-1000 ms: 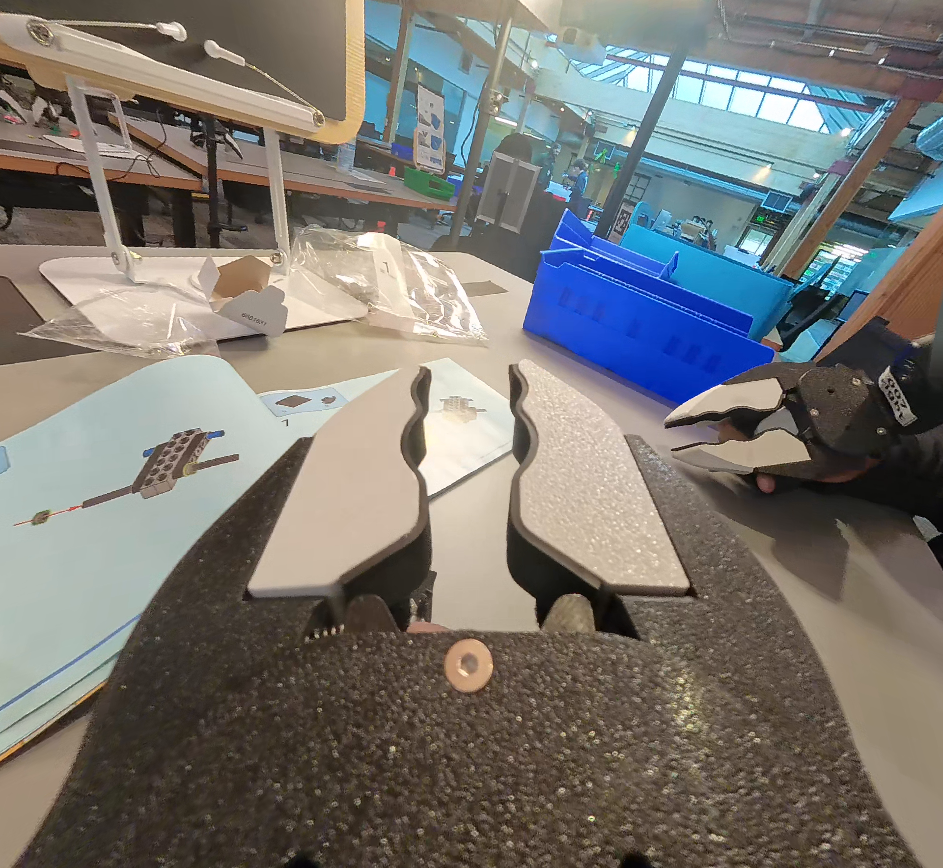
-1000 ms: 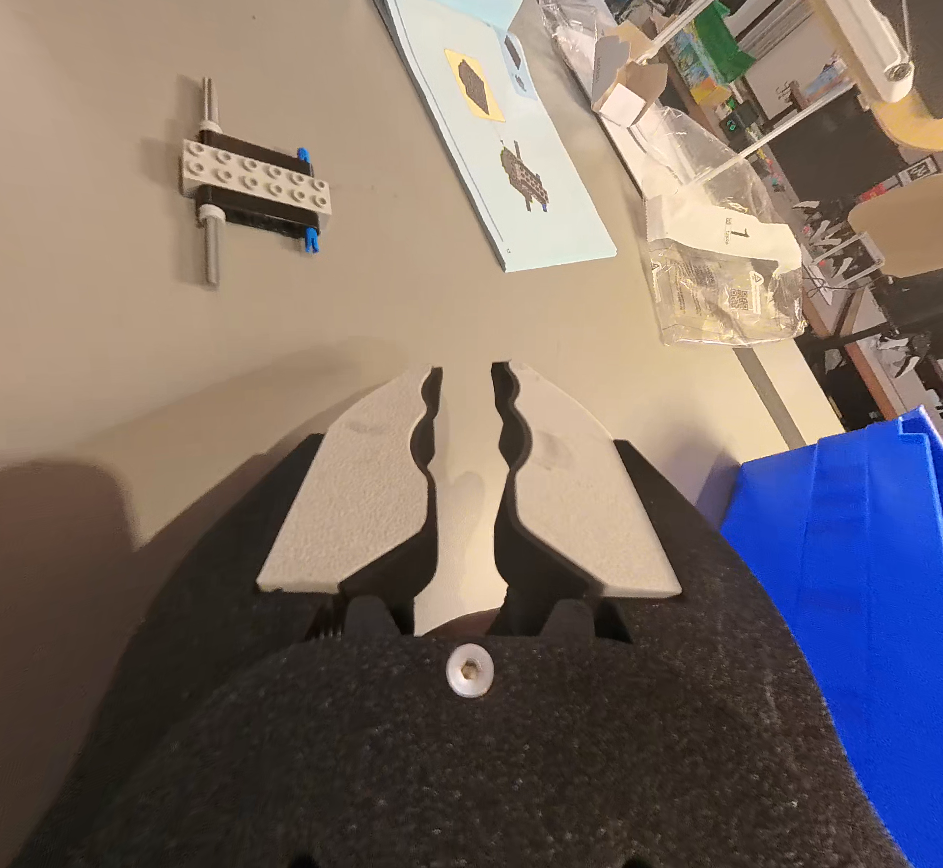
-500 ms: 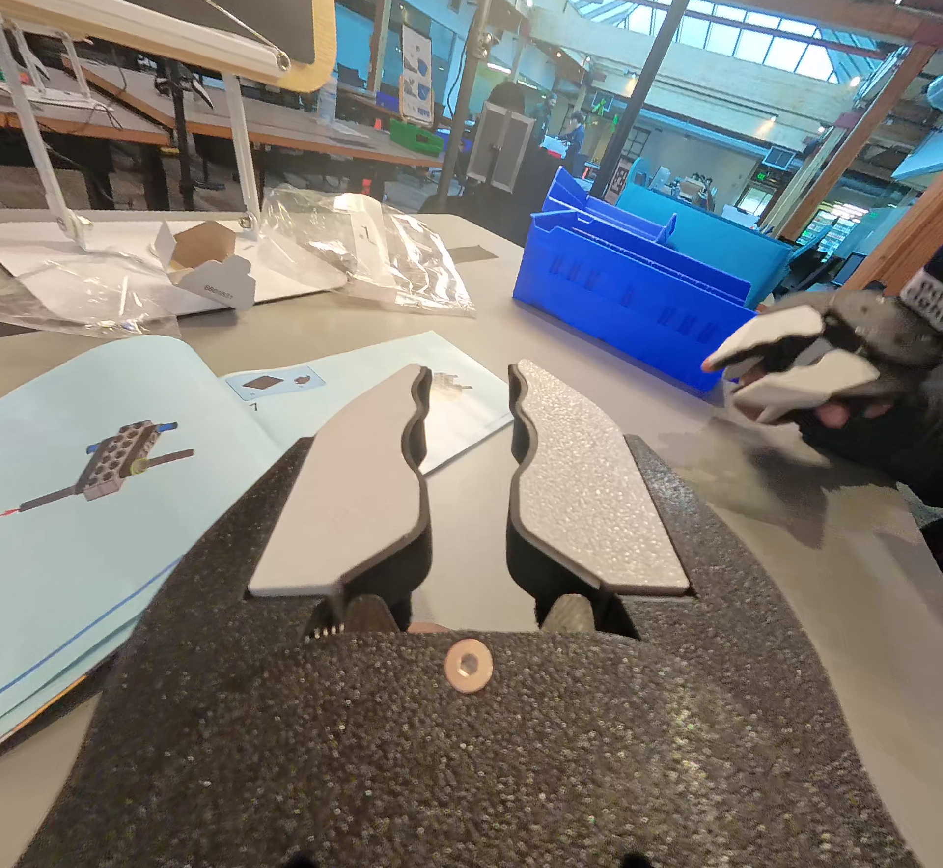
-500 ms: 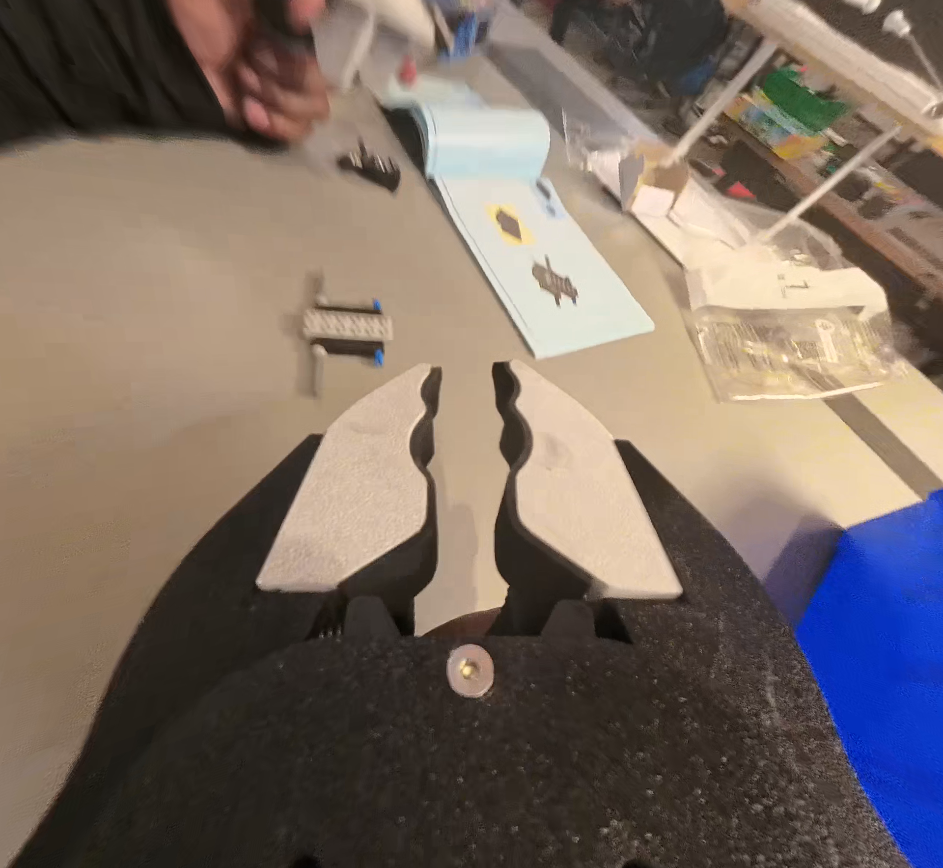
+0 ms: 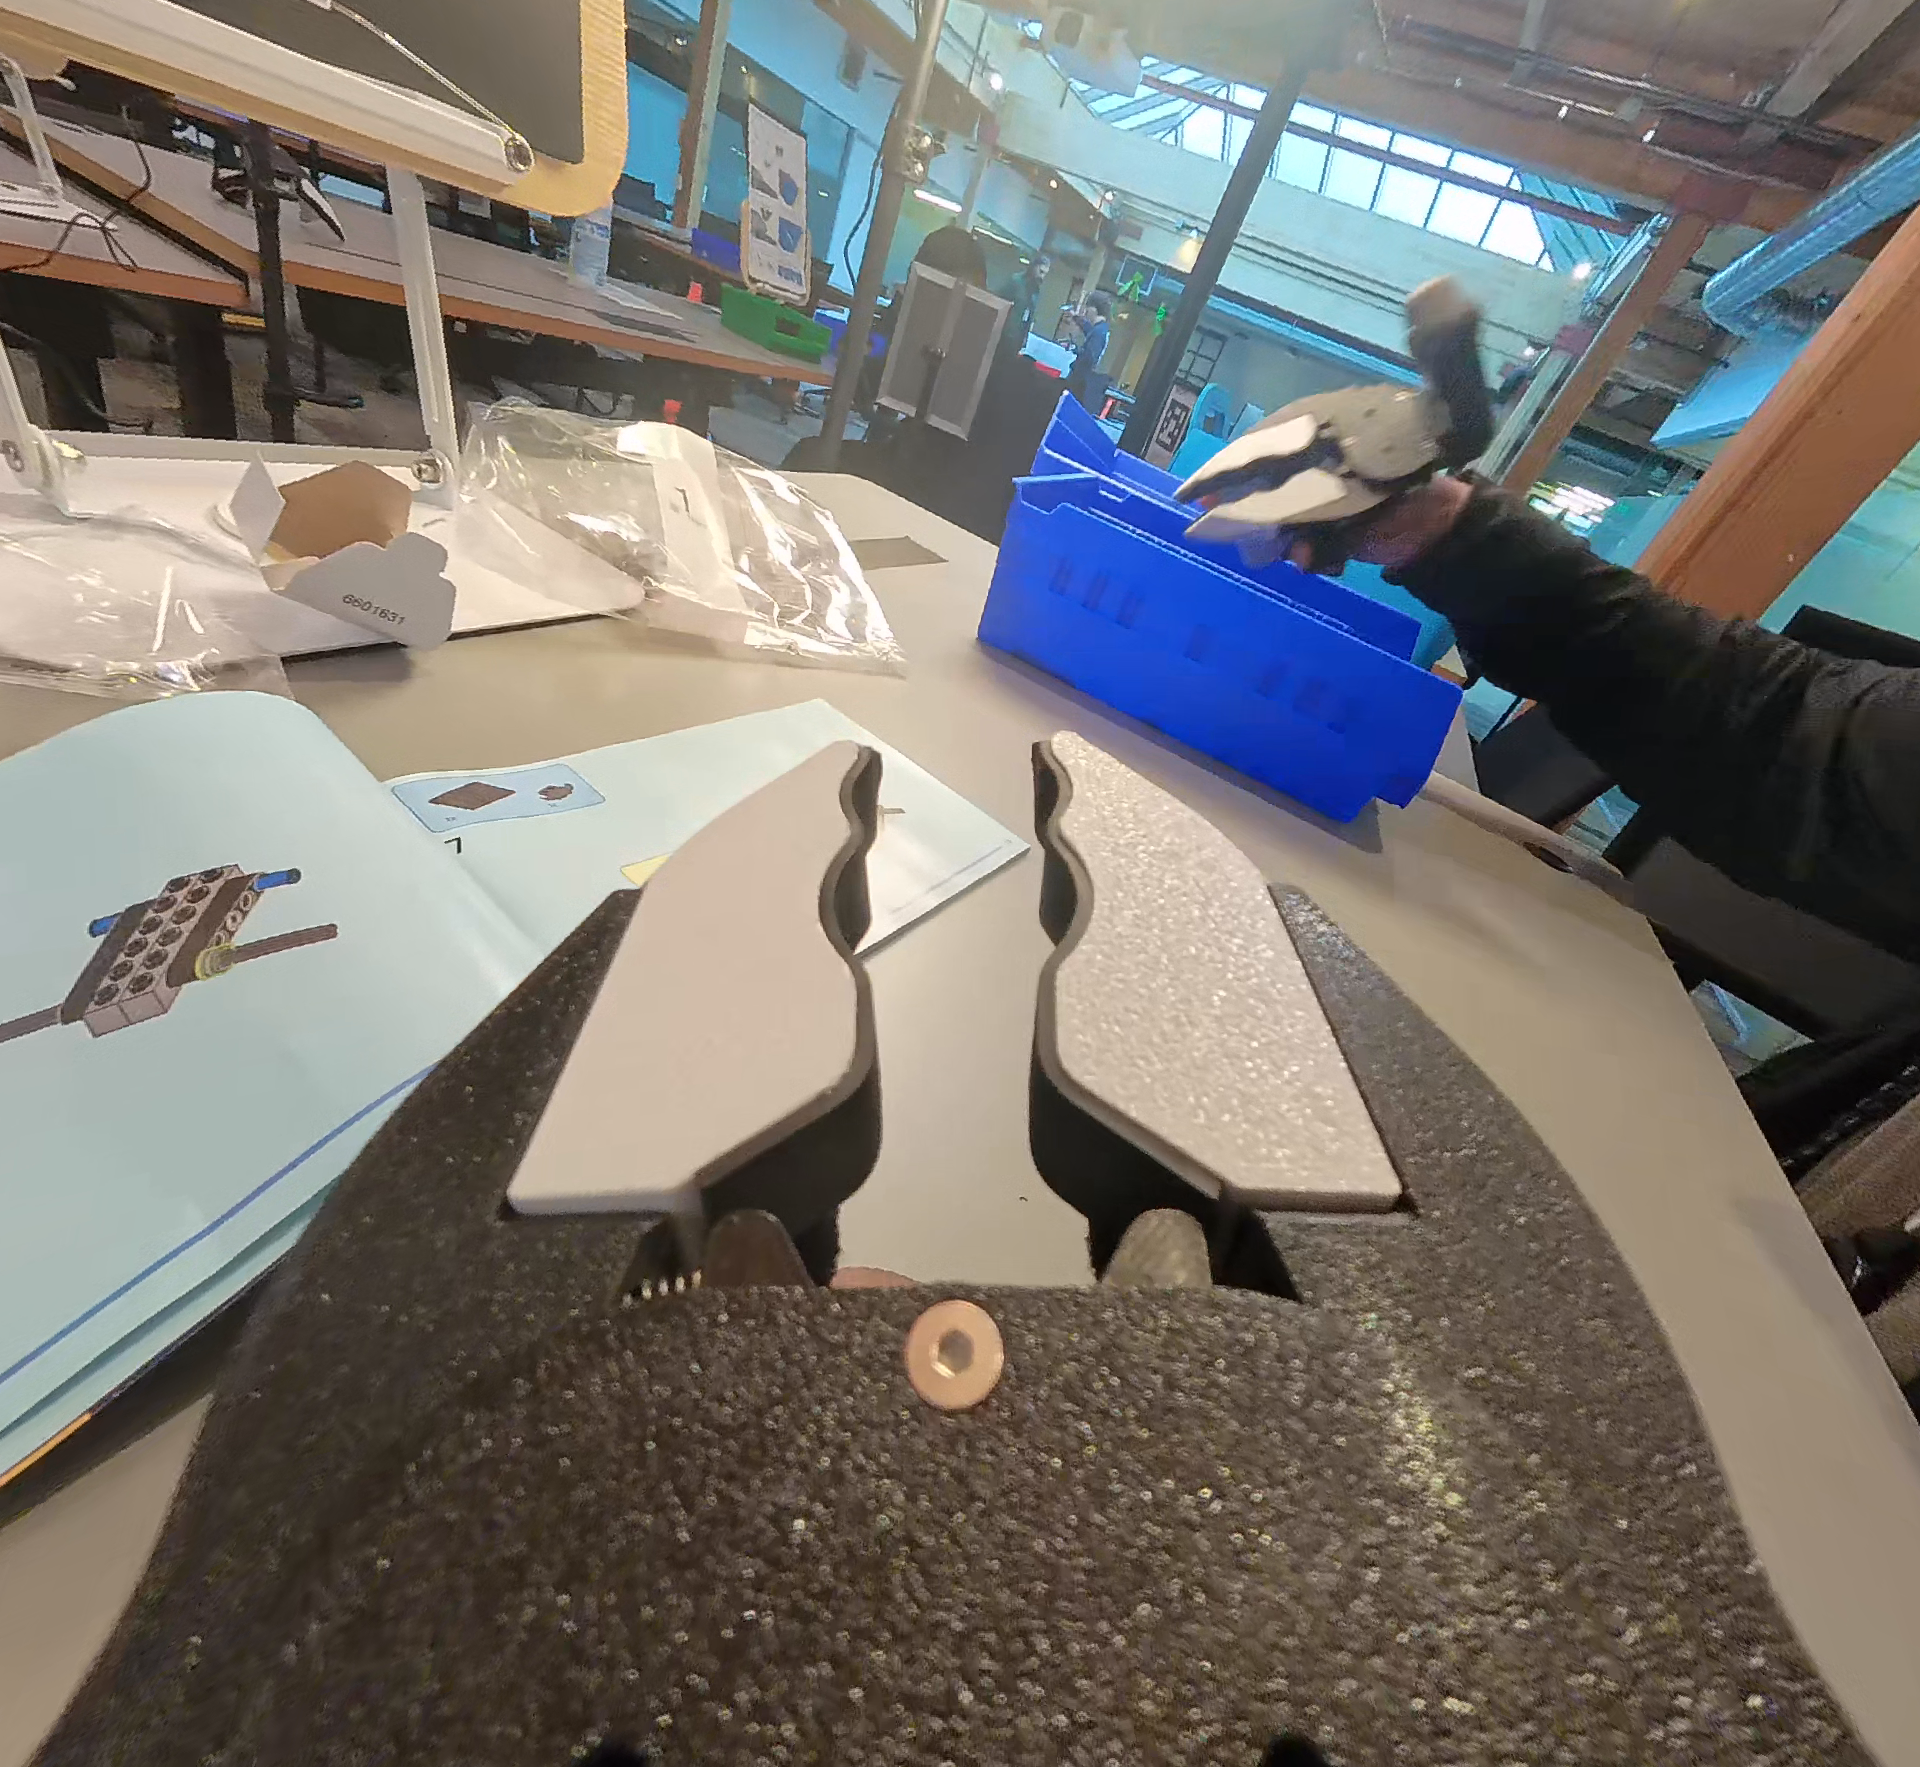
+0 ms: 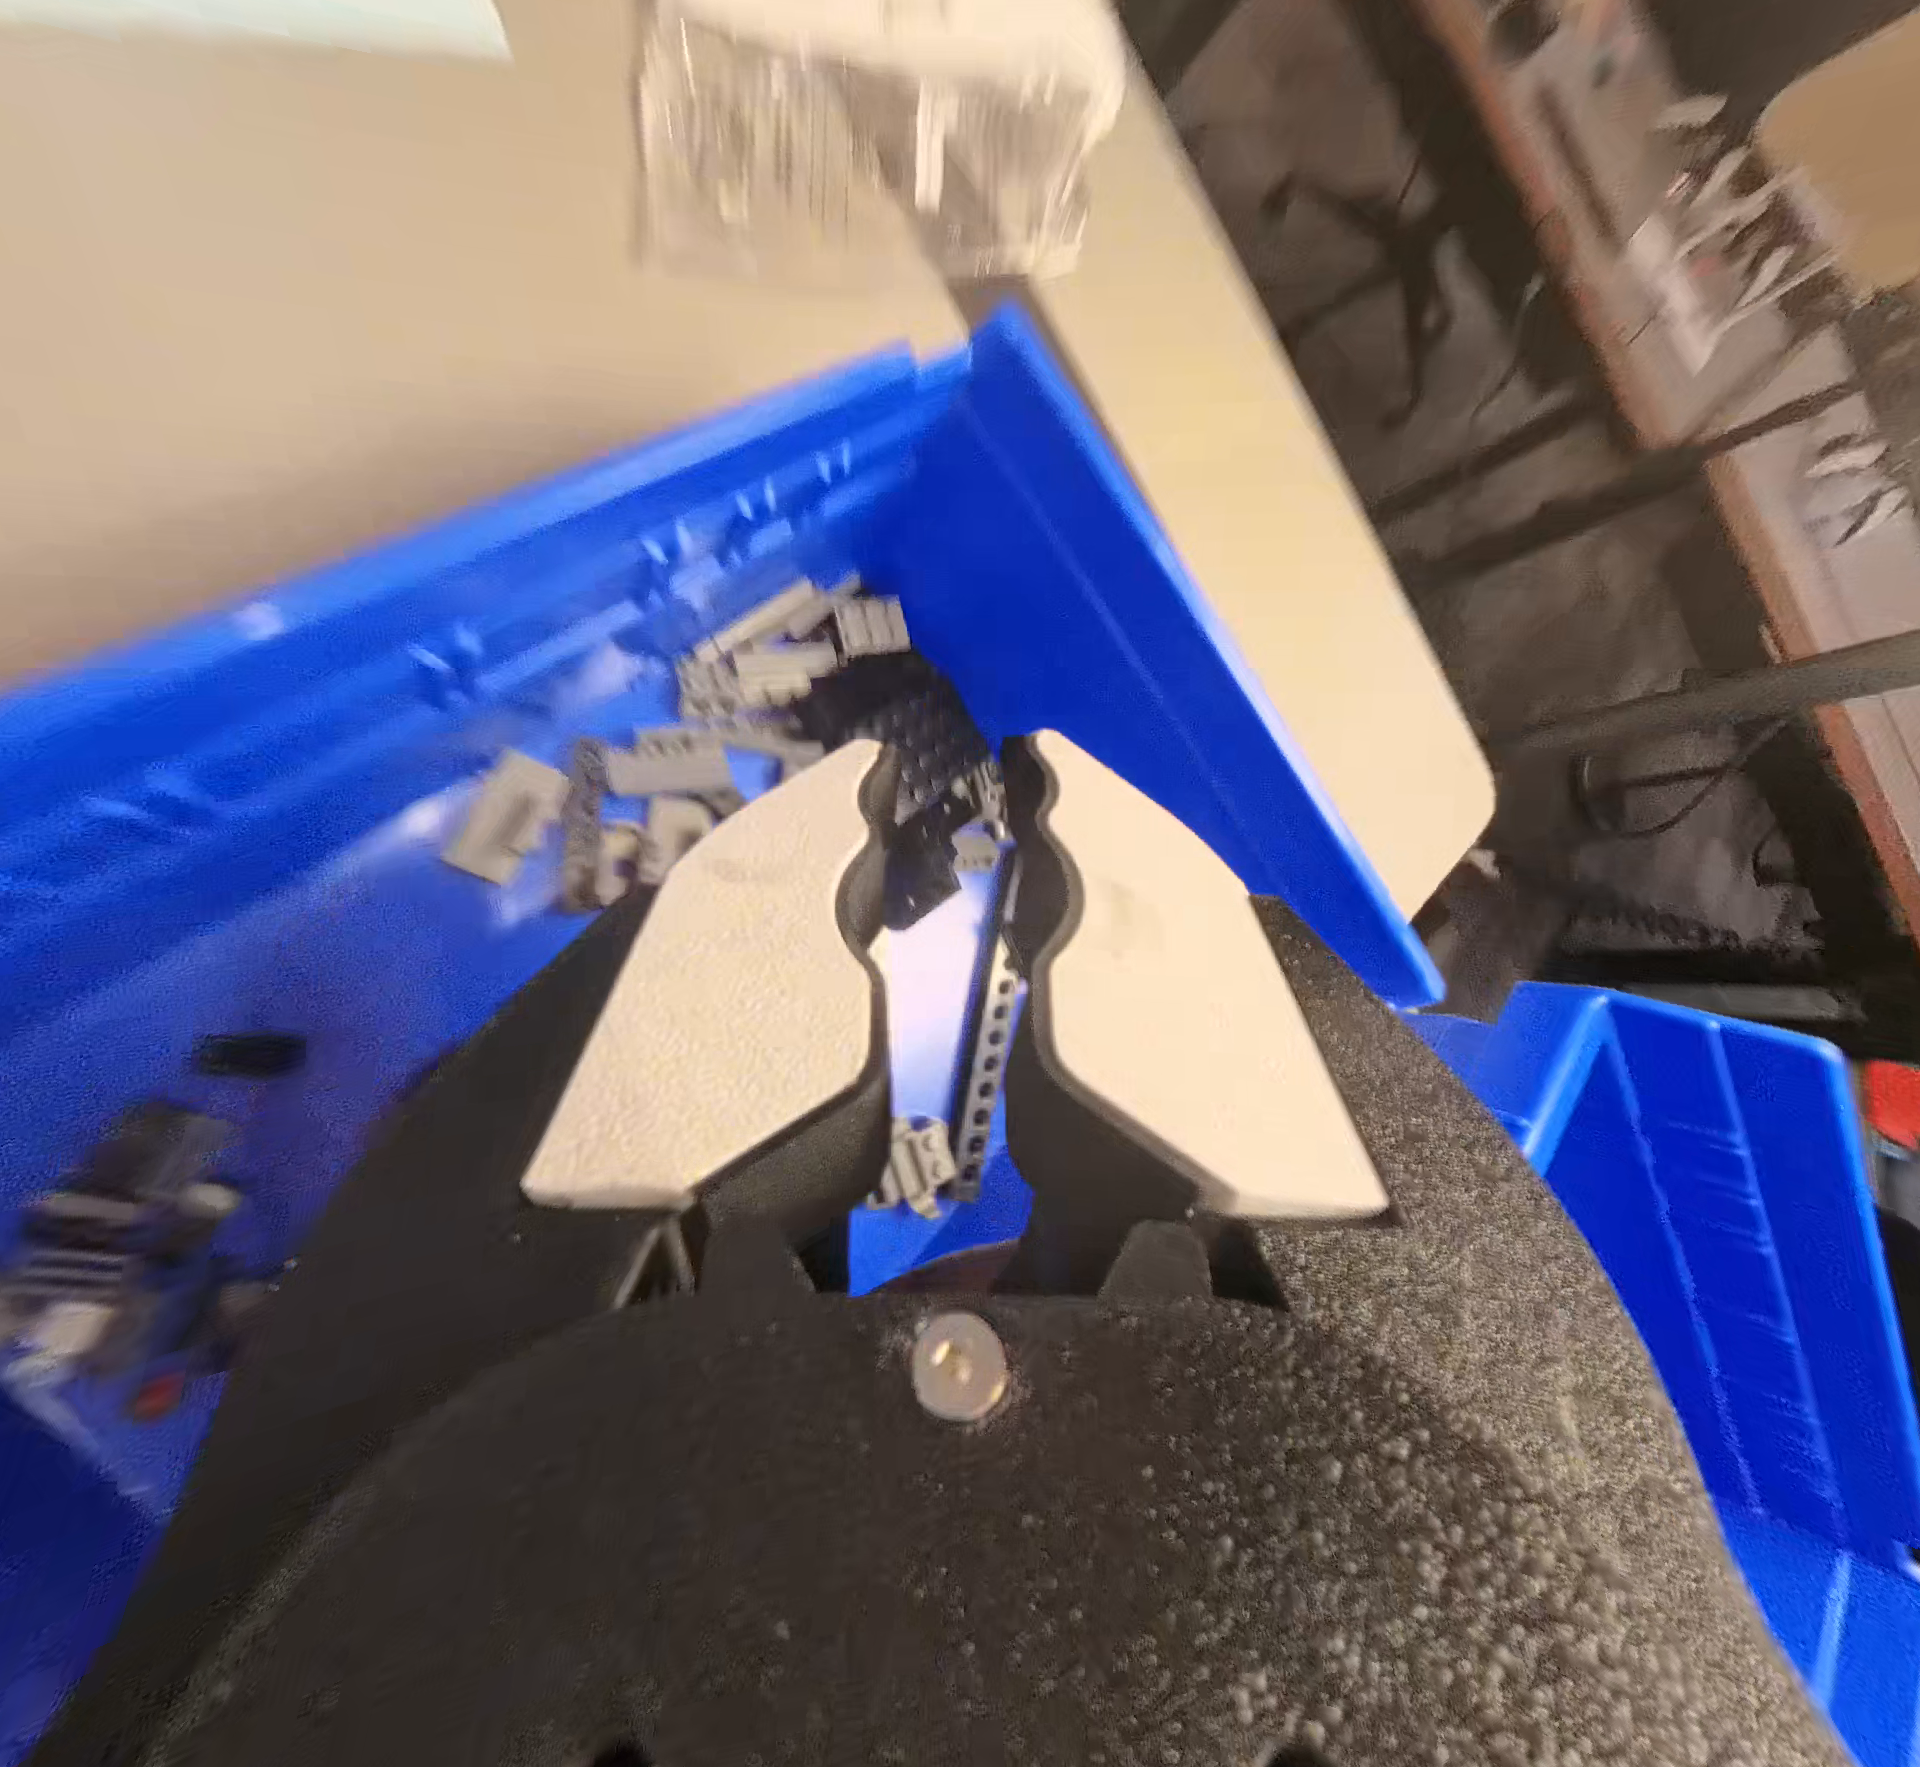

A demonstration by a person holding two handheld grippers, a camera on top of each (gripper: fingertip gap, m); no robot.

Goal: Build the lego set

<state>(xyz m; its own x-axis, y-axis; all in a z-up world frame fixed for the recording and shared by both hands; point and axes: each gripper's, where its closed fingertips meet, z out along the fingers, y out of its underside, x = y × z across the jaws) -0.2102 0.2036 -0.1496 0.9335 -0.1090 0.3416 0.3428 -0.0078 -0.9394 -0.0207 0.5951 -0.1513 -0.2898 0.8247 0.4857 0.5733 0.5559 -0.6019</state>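
BOOKLET: A pale blue instruction booklet [image 5: 239, 969] is seen lying open on the grey desk [image 5: 935, 668], at the left of the left wrist view.

LEFT CLAW: The left claw [image 5: 951, 767] is held low over the desk, its two fingers parted by a narrow gap with nothing between them; the booklet's right page lies just beyond the left fingertip.

BAGS: Clear plastic bags [image 5: 707, 543] and a torn cardboard flap [image 5: 353, 564] are shown farther back, beside a white stand.

BIN: A blue bin [image 5: 1226, 668] is set on the desk to the right, near its edge.

RIGHT CLAW: The right claw [image 6: 951, 761] is held above the bin's interior, gripped by a dark-sleeved arm [image 5: 1662, 678]. Its fingers are narrowly parted; nothing is clearly gripped.

BRICKS: Grey and black toy bricks [image 6: 727, 689] are piled in the bin's corner, seen blurred beyond the fingertips.
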